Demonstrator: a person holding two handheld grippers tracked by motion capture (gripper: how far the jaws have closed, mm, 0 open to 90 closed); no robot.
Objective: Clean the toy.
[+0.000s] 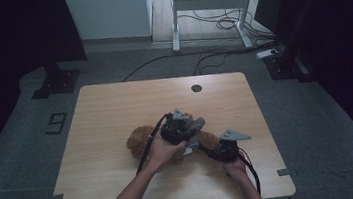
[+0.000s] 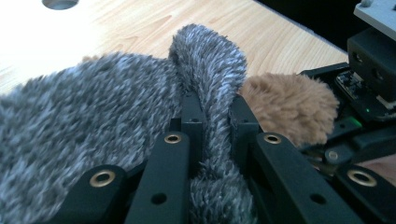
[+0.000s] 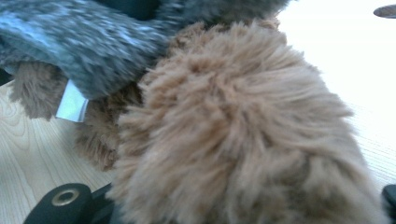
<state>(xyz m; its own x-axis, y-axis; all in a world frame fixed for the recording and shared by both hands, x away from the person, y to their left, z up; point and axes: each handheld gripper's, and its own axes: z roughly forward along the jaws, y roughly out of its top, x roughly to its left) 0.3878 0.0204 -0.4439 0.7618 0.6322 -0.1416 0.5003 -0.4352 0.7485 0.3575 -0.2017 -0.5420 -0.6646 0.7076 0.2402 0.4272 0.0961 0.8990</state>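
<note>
The brown plush toy [image 1: 141, 139] lies on the wooden table [image 1: 101, 118] slightly toward 6 o'clock of its centre, with a grey fuzzy cloth [image 2: 84, 112] draped over it. The left gripper [image 2: 215, 116] has its jaws clamped on a raised fold of the grey fuzzy cloth, with a brown limb of the toy just beside it at 3 o'clock. The right gripper [image 1: 215, 151], at 4 o'clock from the toy, appears clamped on that brown limb [image 3: 243, 140], though fur hides the jaw tips in the right gripper view.
</note>
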